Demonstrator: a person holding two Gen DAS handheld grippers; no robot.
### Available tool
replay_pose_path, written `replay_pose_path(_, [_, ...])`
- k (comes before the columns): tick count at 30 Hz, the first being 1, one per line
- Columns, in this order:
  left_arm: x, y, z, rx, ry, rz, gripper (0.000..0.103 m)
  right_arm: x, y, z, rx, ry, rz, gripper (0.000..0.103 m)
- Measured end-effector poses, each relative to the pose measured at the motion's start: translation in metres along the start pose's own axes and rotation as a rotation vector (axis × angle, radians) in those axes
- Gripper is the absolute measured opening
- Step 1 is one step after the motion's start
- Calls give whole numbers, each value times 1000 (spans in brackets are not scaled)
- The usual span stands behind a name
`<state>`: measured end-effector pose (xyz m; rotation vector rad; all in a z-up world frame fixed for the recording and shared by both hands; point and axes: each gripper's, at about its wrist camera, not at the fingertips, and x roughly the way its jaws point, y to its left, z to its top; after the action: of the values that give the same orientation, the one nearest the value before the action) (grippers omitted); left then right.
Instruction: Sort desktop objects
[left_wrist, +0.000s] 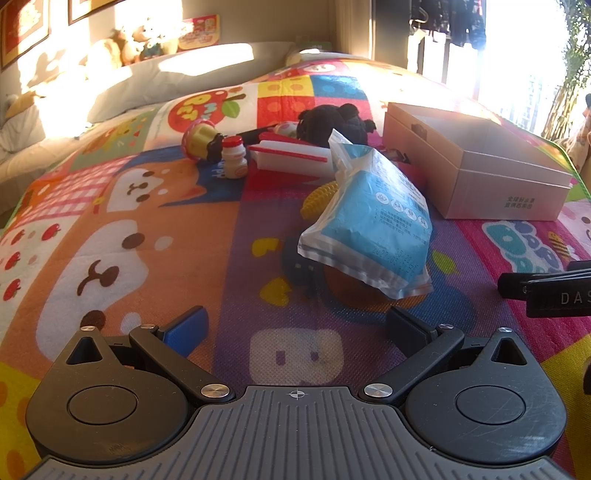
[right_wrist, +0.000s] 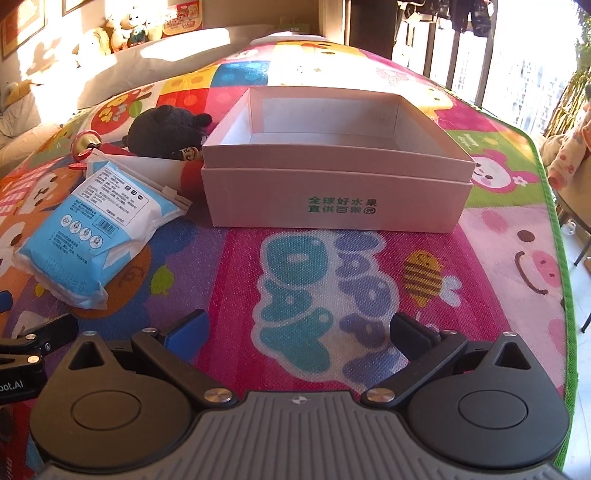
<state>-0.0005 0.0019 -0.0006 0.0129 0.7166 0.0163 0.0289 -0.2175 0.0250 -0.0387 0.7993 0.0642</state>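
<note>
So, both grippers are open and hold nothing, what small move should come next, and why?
Probably ease the left gripper forward to the blue packet. It is the nearest thing straight ahead of its open fingers, leaning on the yellow toy corn, and the box beside it looks empty. The right gripper faces the box and is open too.

One box (right_wrist: 336, 199), one blue pack (left_wrist: 373, 218), one black plush (left_wrist: 332, 123), one small bottle (left_wrist: 233, 157), one yellow corn toy (left_wrist: 319, 197), one white case (left_wrist: 291, 157), possibly one cup toy (left_wrist: 199, 138).
</note>
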Motion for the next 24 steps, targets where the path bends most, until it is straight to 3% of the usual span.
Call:
replay_pose_path(9, [3,3,11,7,72,-29,103,1,1,4,3,34,-4,103])
replay_pose_path(12, [2,3,17,13,57,-94,103,1,1,4,4,36,-4,103])
replay_pose_path(16, [7,-10,28,103,9,-74,103,1,0,3,10,24,-1,103])
replay_pose_path(18, [13,-13,35,139,-12,-37,103,0,0,1,12,10,1,103])
replay_pose_path(22, [22,-3,48,174,-111,199,103,-2,0,-2,6,-2,12,103])
replay_pose_path(24, [26,12,54,146,-123,281,103,-3,0,-4,-4,-12,19,103])
